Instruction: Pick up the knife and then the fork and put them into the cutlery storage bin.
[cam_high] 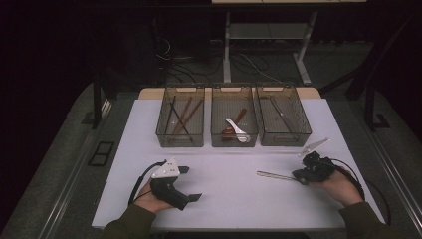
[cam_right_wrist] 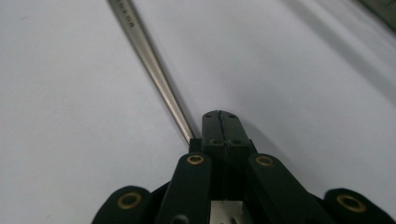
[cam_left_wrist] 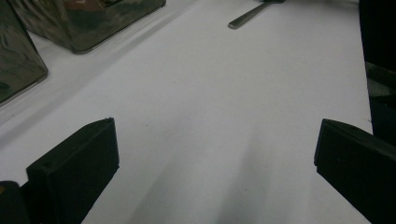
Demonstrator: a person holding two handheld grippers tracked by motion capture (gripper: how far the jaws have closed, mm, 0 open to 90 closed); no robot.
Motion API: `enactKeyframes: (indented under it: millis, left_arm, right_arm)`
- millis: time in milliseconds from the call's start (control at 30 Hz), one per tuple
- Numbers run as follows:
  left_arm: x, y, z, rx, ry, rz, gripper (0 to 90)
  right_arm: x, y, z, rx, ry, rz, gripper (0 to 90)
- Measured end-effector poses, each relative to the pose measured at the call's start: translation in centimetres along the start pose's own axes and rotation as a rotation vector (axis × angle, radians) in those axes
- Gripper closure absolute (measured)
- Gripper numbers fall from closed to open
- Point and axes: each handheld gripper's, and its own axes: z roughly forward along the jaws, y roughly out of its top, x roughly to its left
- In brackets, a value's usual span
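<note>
Two grippers down low over the white table (cam_high: 224,199); left gripper (cam_high: 188,183) lying wide open in the left hand (cam_high: 152,199), jaws well apart with bare table between them; right gripper (cam_high: 299,175) clamped tight in the right hand (cam_high: 343,186), jaws pressed together on the near end of a metal rod (cam_high: 275,175); rod running flat on the table away from those jaws toward the left gripper, far tip well short of it; seen from the left gripper, rod tip (cam_left_wrist: 245,18) far ahead and slightly right; three smoky bins (cam_high: 233,115) in a row beyond both grippers; left bin (cam_high: 180,117) holding sticks, middle bin (cam_high: 234,117) a white spoon (cam_high: 237,129) and a brown one, right bin (cam_high: 282,115) a thin dark piece, hard to tell what; bin corners ahead and left of the open jaws.
</note>
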Motion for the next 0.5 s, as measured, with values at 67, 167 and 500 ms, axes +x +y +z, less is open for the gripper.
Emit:
enactKeyframes:
  millis: [67,167,500]
  left_arm:
    - [0.0,0.0,0.0,0.001,0.0,0.001,0.0]
    - [-0.1,0.0,0.0,0.001,0.0,0.002,0.0]
    - [-0.1,0.0,0.1,0.005,-0.005,0.006,0.0]
  right_arm:
    - [0.5,-0.2,-0.1,0.009,0.008,-0.013,90.0]
    - [1.4,-0.5,-0.3,0.024,0.026,-0.038,90.0]
    - [3.0,-0.3,-1.0,0.051,0.035,-0.102,90.0]
